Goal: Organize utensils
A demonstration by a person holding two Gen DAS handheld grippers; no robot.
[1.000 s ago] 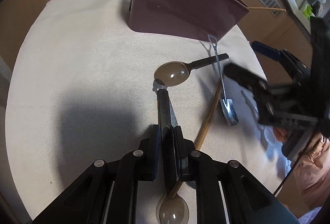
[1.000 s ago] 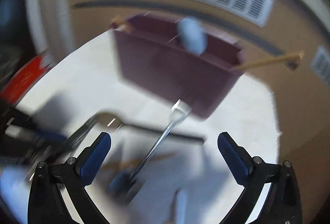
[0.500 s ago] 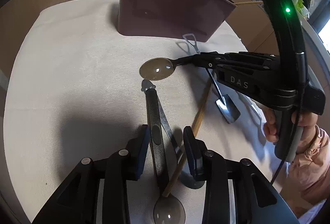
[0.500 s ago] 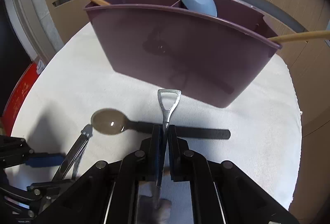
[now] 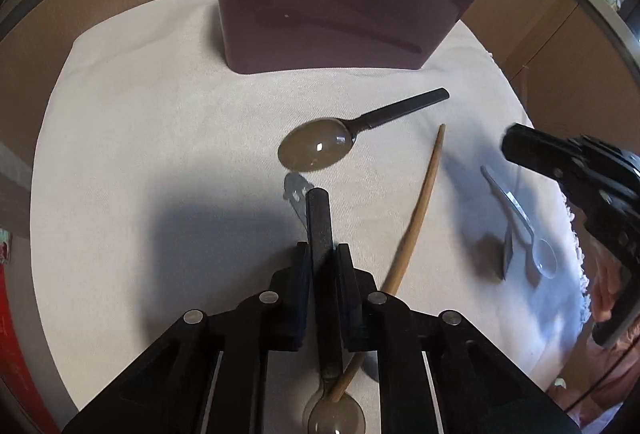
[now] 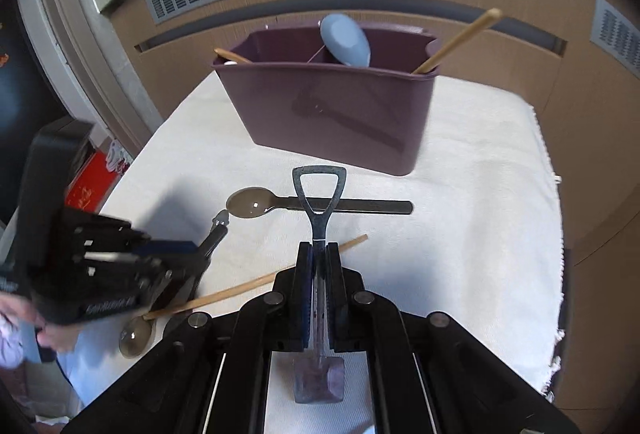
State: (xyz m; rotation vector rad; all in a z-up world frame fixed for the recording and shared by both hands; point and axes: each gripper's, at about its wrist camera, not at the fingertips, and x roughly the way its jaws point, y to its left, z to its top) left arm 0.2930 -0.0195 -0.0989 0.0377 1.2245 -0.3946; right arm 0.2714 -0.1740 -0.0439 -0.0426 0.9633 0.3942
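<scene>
**Both grippers loaded, caddy next**

Right wrist view puts the tall maroon plastic utensil caddy dead ahead on the white cloth-covered table, already holding a pale blue spoon and a wooden chopstick. By my reading, both pickups are done and the carry to the caddy is in hand. The right gripper is clamped on a small shovel-shaped metal spoon, raised off the cloth. The left gripper pinches a black-handled spoon with a translucent brown bowl.

Next, each utensil needs lifting above the rim and tipping down into a compartment.

A matching brown spoon, a long wooden stick and a clear plastic spoon lie loose on the cloth.

The caddy's dividers are mostly hidden by its front wall. A flat metal piece beneath the held handle is half covered; I cannot tell what it is.
</scene>
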